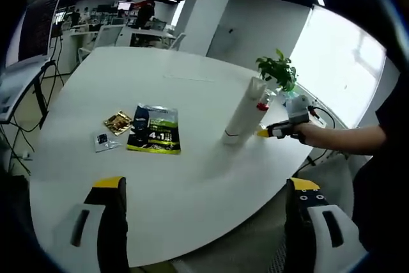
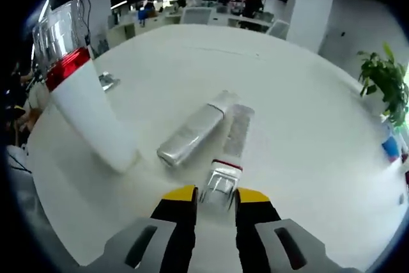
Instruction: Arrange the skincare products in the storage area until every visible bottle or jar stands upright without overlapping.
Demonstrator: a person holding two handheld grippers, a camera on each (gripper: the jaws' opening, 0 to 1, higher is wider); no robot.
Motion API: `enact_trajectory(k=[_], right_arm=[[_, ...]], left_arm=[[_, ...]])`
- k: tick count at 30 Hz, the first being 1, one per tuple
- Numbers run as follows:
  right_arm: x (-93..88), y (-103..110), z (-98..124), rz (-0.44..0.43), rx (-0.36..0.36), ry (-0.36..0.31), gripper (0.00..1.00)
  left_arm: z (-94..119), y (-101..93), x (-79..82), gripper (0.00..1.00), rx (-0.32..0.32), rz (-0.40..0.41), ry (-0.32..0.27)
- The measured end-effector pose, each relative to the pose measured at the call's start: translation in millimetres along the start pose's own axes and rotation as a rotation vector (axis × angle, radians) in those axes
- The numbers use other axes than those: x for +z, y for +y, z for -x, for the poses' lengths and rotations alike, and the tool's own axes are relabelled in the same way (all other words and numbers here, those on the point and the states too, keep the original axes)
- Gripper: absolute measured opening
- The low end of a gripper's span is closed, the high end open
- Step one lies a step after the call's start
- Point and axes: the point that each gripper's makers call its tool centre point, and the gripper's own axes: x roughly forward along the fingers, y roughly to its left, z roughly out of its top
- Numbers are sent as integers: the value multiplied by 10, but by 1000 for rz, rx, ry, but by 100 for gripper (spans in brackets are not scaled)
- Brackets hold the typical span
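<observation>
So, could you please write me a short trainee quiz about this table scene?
1. True or false: the silver tube stands upright.
2. How many sachets lie on the table ahead of the left gripper? A: two. B: three. C: five.
3. Fill in: the right gripper has its jaws around the small bottle's clear ____.
Key: 1 false; 2 B; 3 cap.
</observation>
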Motion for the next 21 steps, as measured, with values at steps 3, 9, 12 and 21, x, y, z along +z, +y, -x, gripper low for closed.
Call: enact_trajectory(k=[3, 9, 12, 21], right_arm=[[-1, -46, 5, -2, -14, -2, 18], [-45, -103, 41, 21, -27, -5, 13], [-61, -125, 58, 33, -24, -3, 12], [59, -192, 306, 49, -10, -70, 11]], left_arm=[[-7, -9, -9, 96, -2, -2, 2], [-15, -39, 2, 96, -7, -5, 2], [-11, -35, 12, 96, -8, -6, -1], [10, -78, 102, 96, -22, -24, -15]])
